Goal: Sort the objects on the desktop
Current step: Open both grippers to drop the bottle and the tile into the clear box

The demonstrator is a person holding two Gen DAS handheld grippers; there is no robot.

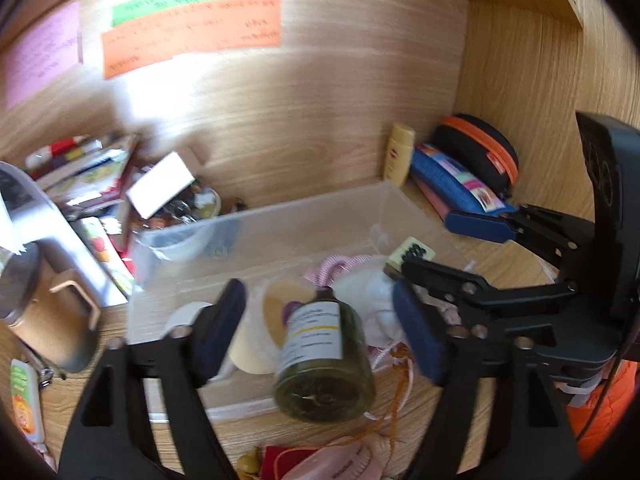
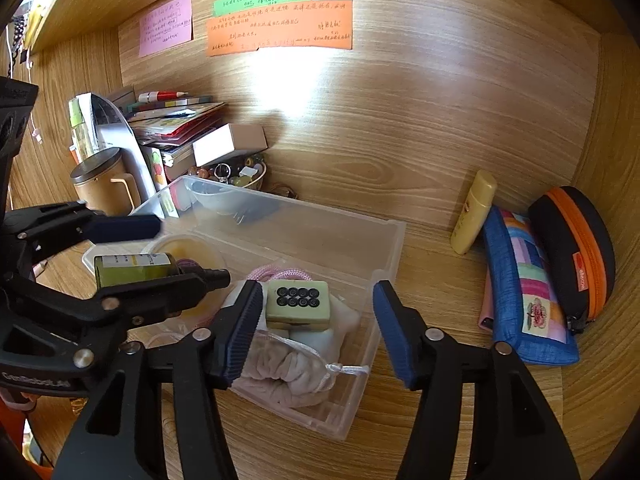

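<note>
Both claws, left claw (image 1: 320, 328) and right claw (image 2: 316, 328), gape, gripping nothing; jar (image 1: 324, 364) blurred, label unreadable.

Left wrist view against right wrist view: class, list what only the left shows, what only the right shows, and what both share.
Only the left wrist view shows the green jar's round base and a red pouch at the bottom edge.

Only the right wrist view shows the readable handwriting on the orange note and the whole blue pencil case.

Both share the clear plastic bin, the mahjong tile, the yellow bottle, the black-and-orange zip case, and both open grippers: left gripper, right gripper.
</note>
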